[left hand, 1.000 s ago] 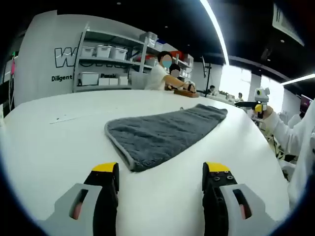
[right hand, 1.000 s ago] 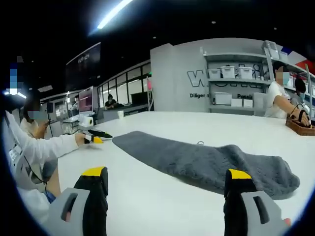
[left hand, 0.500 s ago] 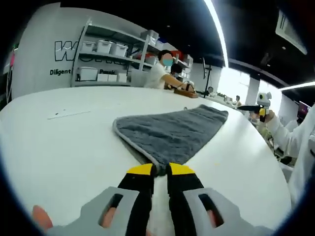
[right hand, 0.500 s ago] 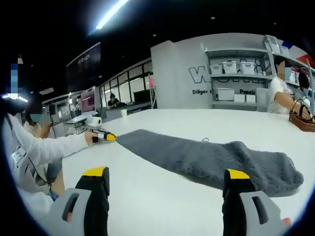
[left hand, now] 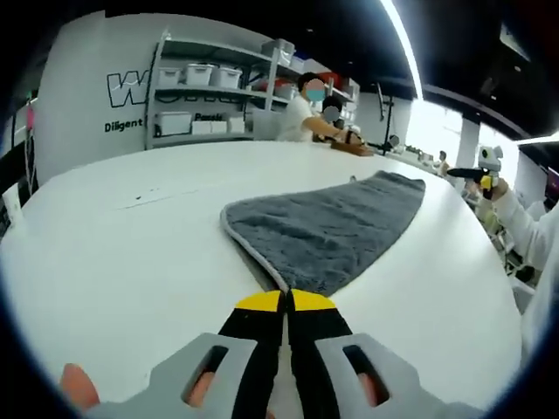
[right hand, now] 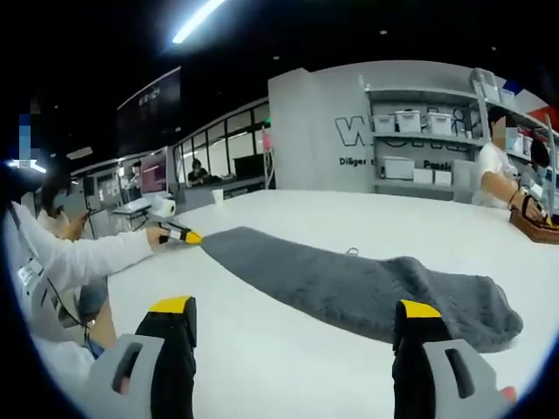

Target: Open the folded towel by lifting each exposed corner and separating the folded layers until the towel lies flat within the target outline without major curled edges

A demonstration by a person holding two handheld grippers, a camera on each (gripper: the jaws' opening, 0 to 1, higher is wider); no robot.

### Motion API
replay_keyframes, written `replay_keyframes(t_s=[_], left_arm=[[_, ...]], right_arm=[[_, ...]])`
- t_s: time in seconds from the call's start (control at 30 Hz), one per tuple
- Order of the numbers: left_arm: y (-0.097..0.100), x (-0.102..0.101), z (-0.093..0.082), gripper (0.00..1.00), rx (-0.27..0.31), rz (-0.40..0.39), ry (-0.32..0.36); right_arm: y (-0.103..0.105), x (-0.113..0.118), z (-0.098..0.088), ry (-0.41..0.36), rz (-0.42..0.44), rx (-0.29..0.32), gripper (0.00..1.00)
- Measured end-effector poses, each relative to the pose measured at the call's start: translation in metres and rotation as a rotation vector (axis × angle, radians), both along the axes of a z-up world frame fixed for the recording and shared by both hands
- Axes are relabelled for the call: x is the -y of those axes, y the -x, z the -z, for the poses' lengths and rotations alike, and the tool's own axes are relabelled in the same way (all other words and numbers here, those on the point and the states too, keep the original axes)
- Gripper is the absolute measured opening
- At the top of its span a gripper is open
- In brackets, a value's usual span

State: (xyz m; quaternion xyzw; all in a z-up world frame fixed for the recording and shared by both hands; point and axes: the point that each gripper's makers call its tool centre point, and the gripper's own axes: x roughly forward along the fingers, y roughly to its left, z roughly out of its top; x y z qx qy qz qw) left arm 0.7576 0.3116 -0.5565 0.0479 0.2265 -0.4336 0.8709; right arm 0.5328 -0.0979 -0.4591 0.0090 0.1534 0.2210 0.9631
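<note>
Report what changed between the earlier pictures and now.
The left gripper went from open jaws to shut on the near corner of the grey towel, gripping it. The right gripper stayed open, short of the towel. The towel still lies folded on the white table, not yet lifted.

A white surface (left hand: 131,253) stretches toward shelving (left hand: 196,96) stacked with pale storage bins (right hand: 409,122). A seated person (left hand: 301,118) works at its far edge beside a brown basket (right hand: 534,225). Lettering marks the wall (left hand: 87,105) behind.
</note>
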Motion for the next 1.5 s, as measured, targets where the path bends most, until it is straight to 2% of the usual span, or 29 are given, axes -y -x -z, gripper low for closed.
replay_keyframes(t_s=[0.23, 0.47, 0.63, 0.83, 1.03, 1.17, 1.37, 1.5], left_arm=[[-0.004, -0.059, 0.0, 0.01, 0.002, -0.105, -0.044], [0.004, -0.118, 0.0, 0.01, -0.001, -0.215, -0.095], [0.012, -0.148, 0.0, 0.01, -0.013, -0.254, -0.113], [0.013, -0.183, 0.001, 0.01, -0.014, -0.306, -0.145], [0.015, -0.196, 0.002, 0.01, -0.035, -0.349, -0.107], [0.022, -0.192, -0.003, 0.03, -0.024, -0.34, -0.077], [0.037, -0.186, -0.034, 0.2, 0.053, -0.342, -0.032], [0.061, -0.169, -0.055, 0.3, 0.079, -0.316, 0.006]], right_arm=[[-0.012, -0.013, -0.003, 0.014, -0.034, -0.005, 0.94], [-0.019, -0.021, -0.006, 0.022, -0.05, -0.001, 0.94], [-0.024, -0.021, -0.006, 0.017, -0.052, -0.007, 0.93], [-0.023, -0.023, -0.004, 0.02, -0.049, -0.016, 0.93], [-0.022, -0.018, -0.005, 0.016, -0.038, -0.014, 0.93], [-0.021, -0.011, -0.004, 0.015, -0.025, -0.018, 0.93], [-0.026, 0.012, -0.009, 0.047, 0.013, -0.013, 0.93], [-0.04, 0.032, -0.005, 0.061, 0.028, -0.021, 0.93]])
